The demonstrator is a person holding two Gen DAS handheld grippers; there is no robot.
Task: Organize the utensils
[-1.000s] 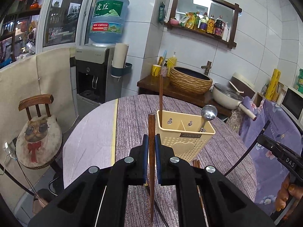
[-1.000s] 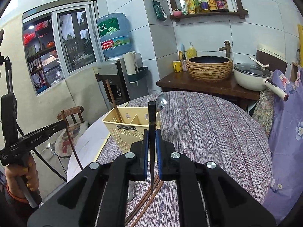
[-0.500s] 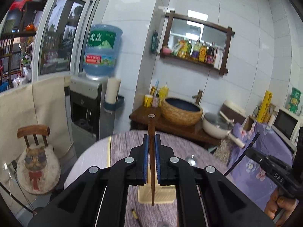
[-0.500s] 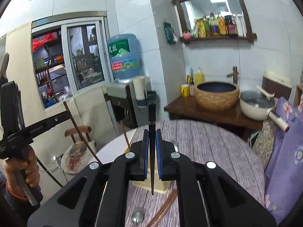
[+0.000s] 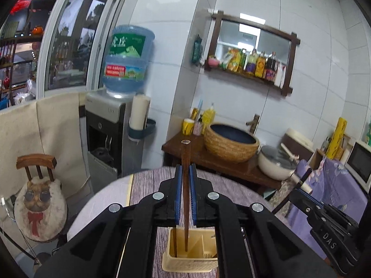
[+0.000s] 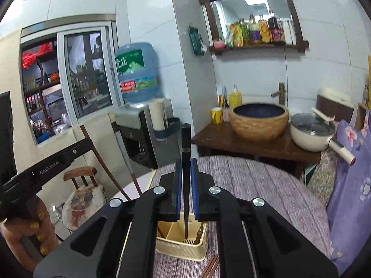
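In the left wrist view, the left gripper [image 5: 184, 194] was clamped on a brown wooden chopstick [image 5: 185, 173], which stood nearly upright between the blue pads, its blunt end above the jaws and its thin tip hanging down over the cream utensil holder [image 5: 190, 263] on the table. One more brown stick stood in the holder's left compartment. In the right wrist view, the right gripper [image 6: 186, 192] pinched a black chopstick [image 6: 186, 148] in the same upright way, its point hanging over the slotted floor of the same holder [image 6: 180, 250]; whether either tip touched the holder could not be told. A few loose brown chopsticks [image 6: 211, 265] lay on the cloth just beside the holder's near right corner. The holder sat on a round table [image 6: 255, 185] covered with a purple striped cloth. At the left edge of the right view, the person's left hand [image 6: 30, 229] gripped its tool's handle. Beyond the table stood a dark wooden counter [image 6: 231, 141] carrying a woven basin [image 6: 259, 121], a yellow cup and a white lidded pan [image 6: 310, 132]. Left of it was a water dispenser [image 5: 104, 134] with a blue bottle [image 5: 127, 60], and a small chair [image 5: 39, 199] with a cat cushion. A framed shelf of bottles [image 6: 255, 32] hung on the tiled wall.
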